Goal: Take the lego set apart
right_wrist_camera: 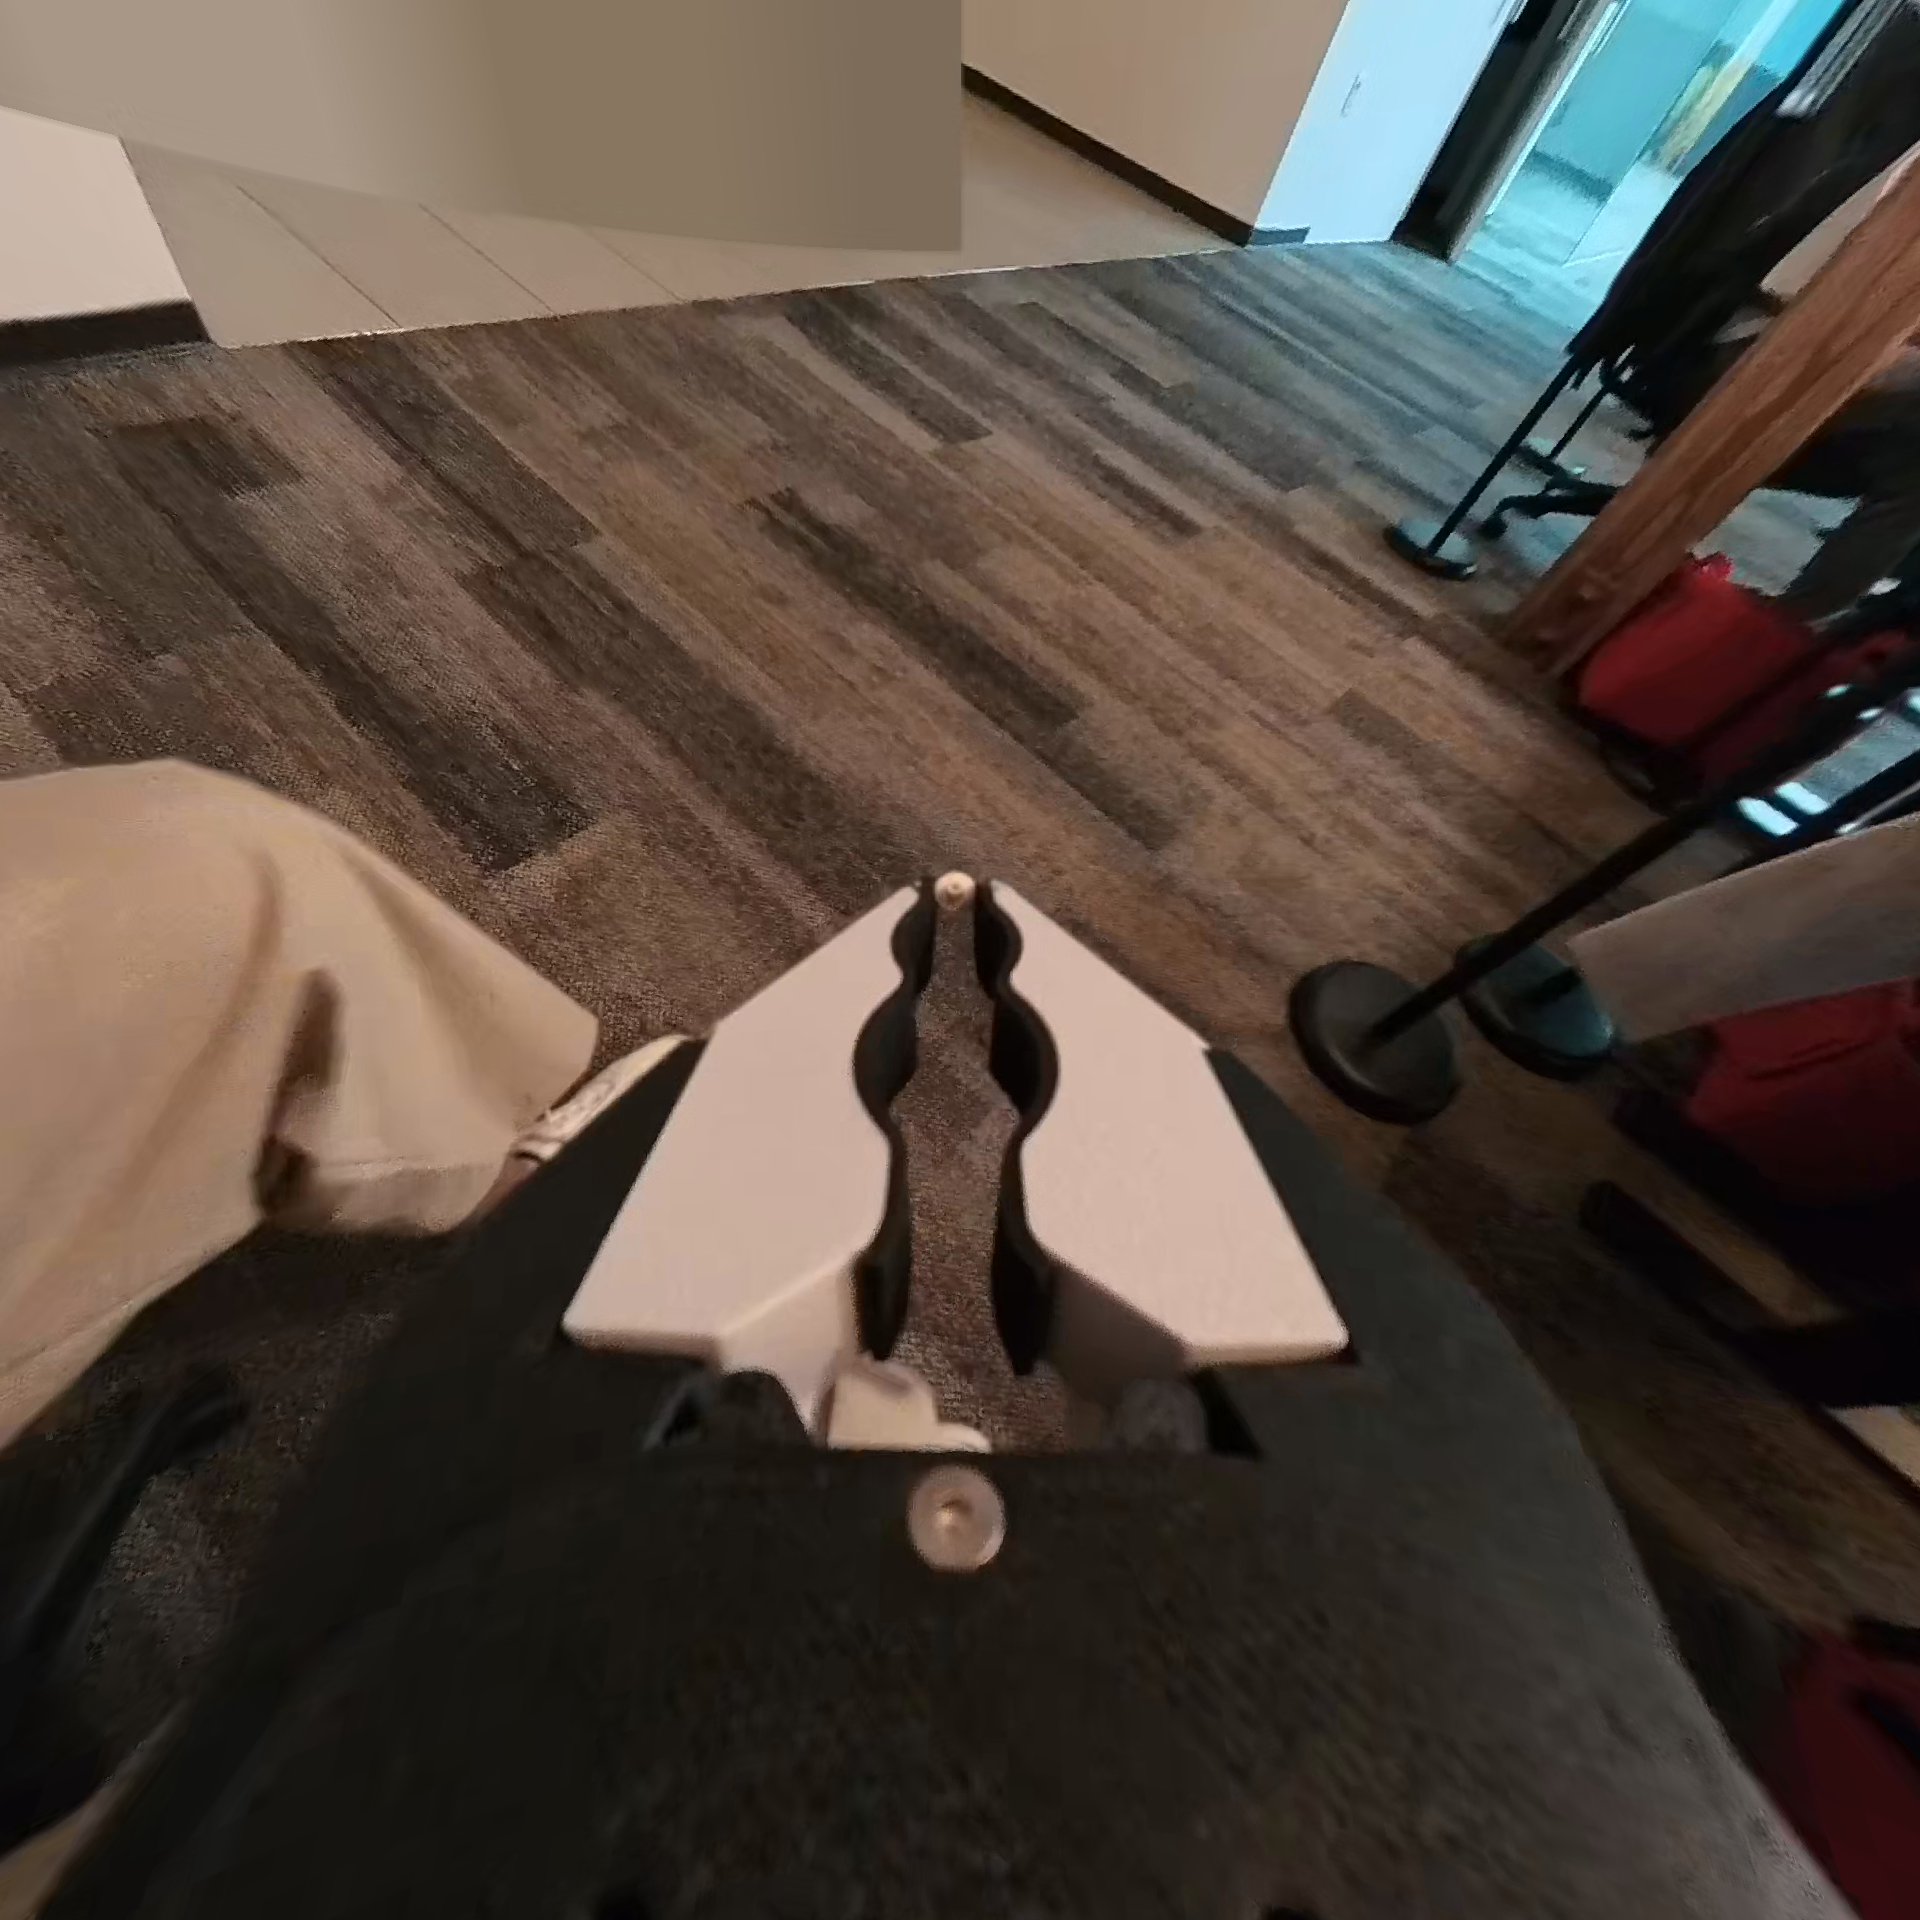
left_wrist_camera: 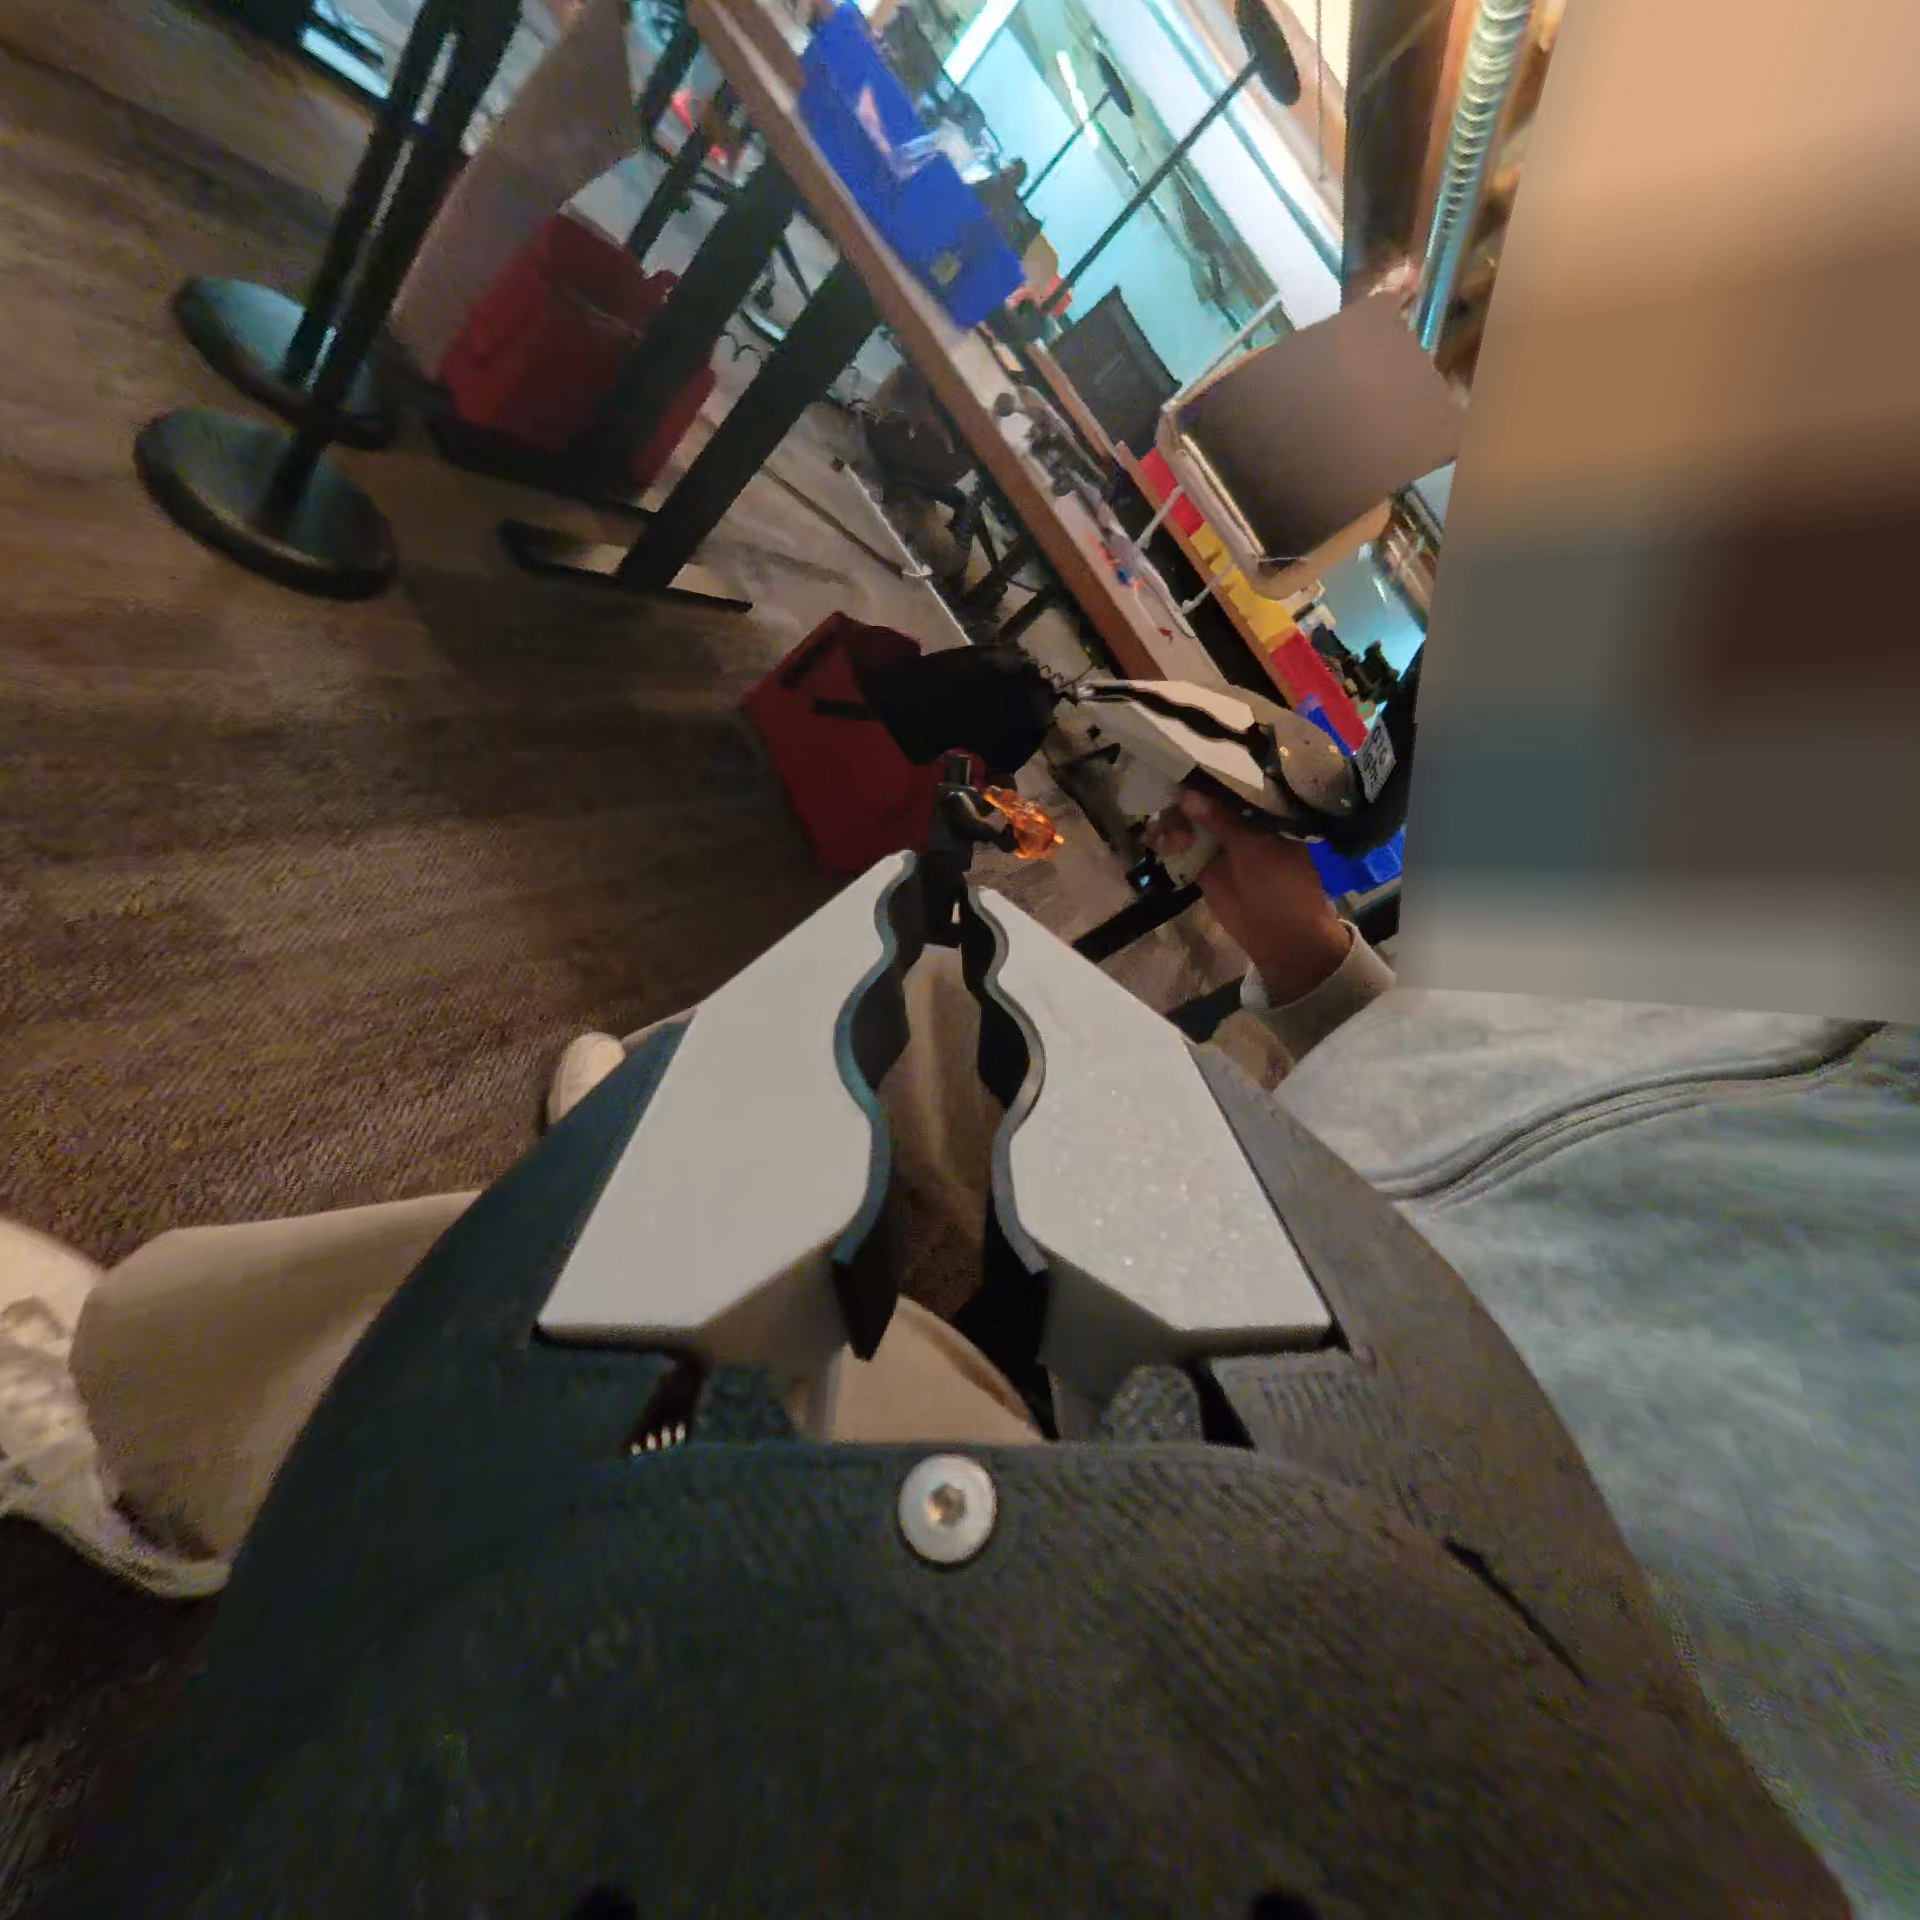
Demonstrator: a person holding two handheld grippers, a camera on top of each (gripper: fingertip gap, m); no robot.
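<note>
My left gripper [left_wrist_camera: 943, 896] is shut on the thin black lower part of a small lego set [left_wrist_camera: 956, 821], held up over the person's lap. The set is black, with a clear orange flame piece [left_wrist_camera: 1027, 826] on its right side and a blurred black bulk [left_wrist_camera: 966, 707] on top. My right gripper [left_wrist_camera: 1086, 691], held by a hand [left_wrist_camera: 1262, 894], points left with its tips beside that black top. In the right wrist view, my right gripper [right_wrist_camera: 954, 896] is nearly shut and pinches a tiny pale piece [right_wrist_camera: 954, 886] at its tips above the carpet.
Brown-grey carpet [right_wrist_camera: 727, 582] lies below. Black stanchion bases [left_wrist_camera: 265, 499] [right_wrist_camera: 1371, 1039], red bags [left_wrist_camera: 561, 332] [right_wrist_camera: 1683, 665] and black table legs [left_wrist_camera: 727, 416] stand around. A long table carries blue bins [left_wrist_camera: 904, 177]. The person's beige trousers [right_wrist_camera: 208, 987] and grey top [left_wrist_camera: 1662, 1247] are close. Tip to tip, the grippers are about 30 cm apart.
</note>
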